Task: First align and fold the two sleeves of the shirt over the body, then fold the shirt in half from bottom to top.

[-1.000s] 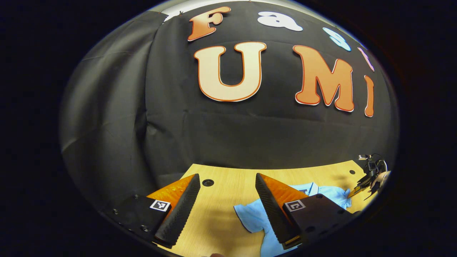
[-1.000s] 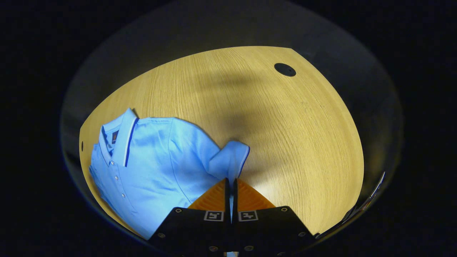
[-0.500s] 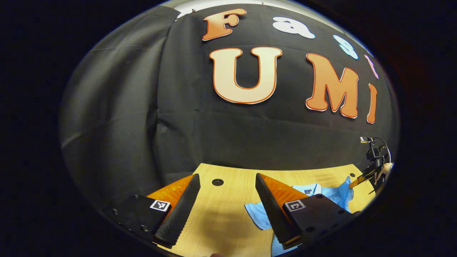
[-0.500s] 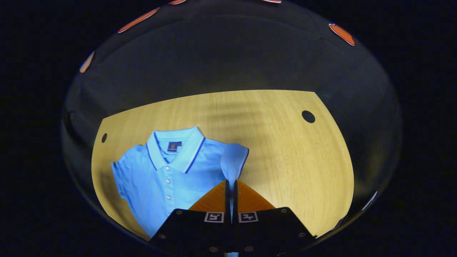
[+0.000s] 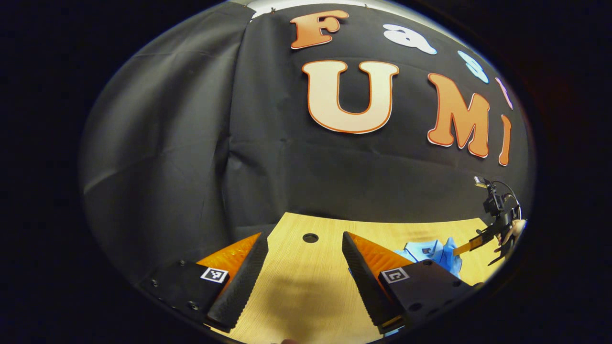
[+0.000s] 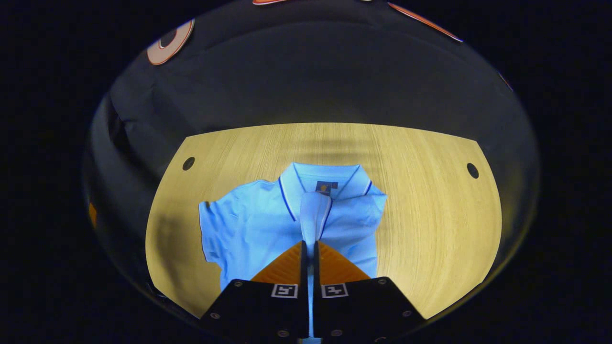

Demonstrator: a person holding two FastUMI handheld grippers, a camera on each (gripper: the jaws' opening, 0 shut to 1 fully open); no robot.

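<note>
- The table [image 6: 420, 200] is the biggest thing before me: pale wood, its far edge running against the black wall [image 5: 191, 157]. Bare wood lies open to the right of the shirt, and a narrower strip to its left.
- The shirt [image 6: 248, 229] lies flat near the middle of the table, collar [image 6: 306, 179] toward the wall, well short of the far edge. One side of its body is spread out to the left in the right gripper view. In the left gripper view it sits far to the right [image 5: 432, 251], partly behind my own finger.
- My left gripper [image 5: 306, 277] has its fingers wide apart with nothing between them, hanging over bare wood left of the shirt.
- My right gripper [image 6: 308, 251] is clamped together on a sleeve [image 6: 313, 215], which stands up from the fingers above the shirt's chest, its trimmed cuff just below the collar.
- Two dark round holes sit near the table's far corners, one left [image 6: 188, 163], one right [image 6: 472, 170].
</note>
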